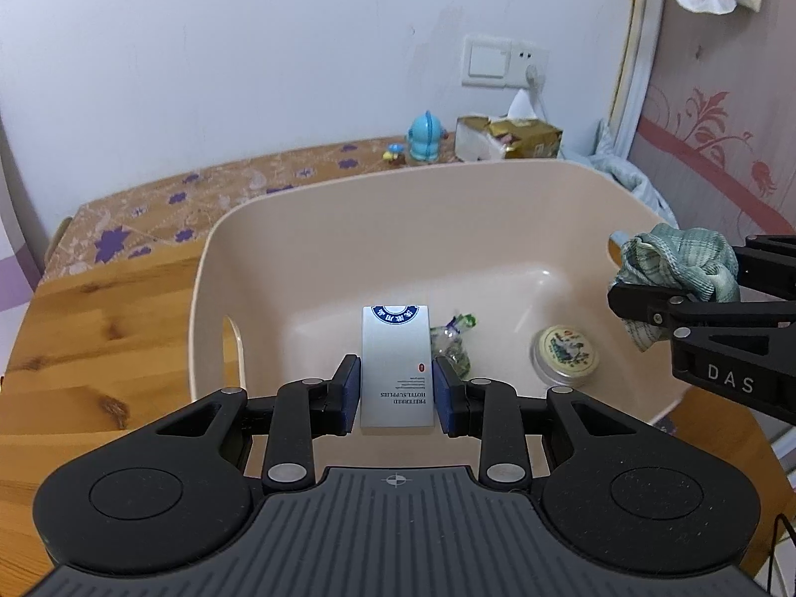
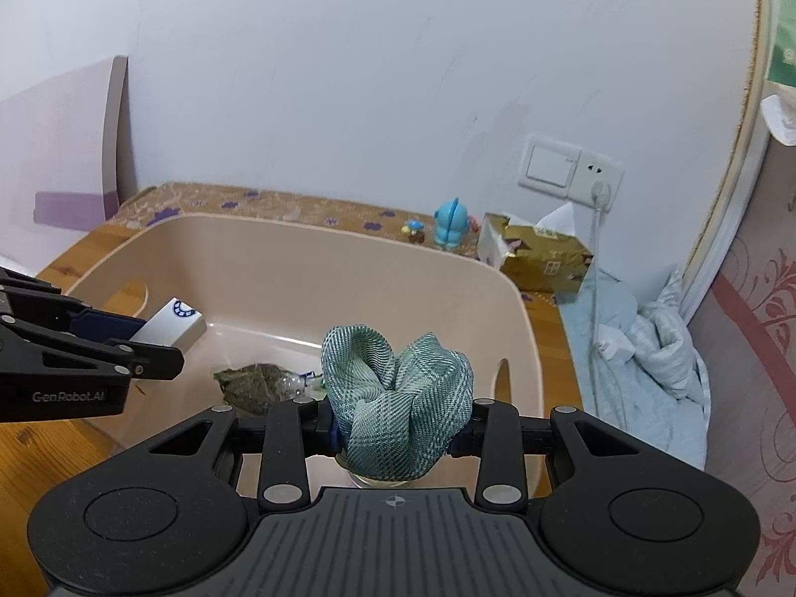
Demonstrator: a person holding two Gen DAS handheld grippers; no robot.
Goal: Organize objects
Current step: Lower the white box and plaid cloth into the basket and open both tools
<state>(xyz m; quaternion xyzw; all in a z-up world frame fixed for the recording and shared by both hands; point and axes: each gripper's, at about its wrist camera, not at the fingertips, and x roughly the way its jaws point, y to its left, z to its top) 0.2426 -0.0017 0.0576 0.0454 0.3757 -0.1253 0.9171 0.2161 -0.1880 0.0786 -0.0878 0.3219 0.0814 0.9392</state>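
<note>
A white box (image 1: 396,365) is clamped between the left gripper's (image 1: 396,393) fingers, a green cloth (image 2: 398,400) in the right gripper (image 2: 398,435); both are held over the beige tub (image 1: 348,209). Each should be lowered near the tub floor, clear of the tin (image 1: 563,354) and packet (image 1: 452,343), before release.

Beige tub (image 1: 497,209), green-plaid cloth (image 2: 398,393) – white box (image 1: 395,363) with blue emblem

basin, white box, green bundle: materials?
Basin: beige plastic, likely; smooth, semi-gloss, moulded handle cutouts. White box: seemingly coated card; printed text, crisp edges, glare. Green bundle: woven fabric; visible check weave, soft folds.
</note>
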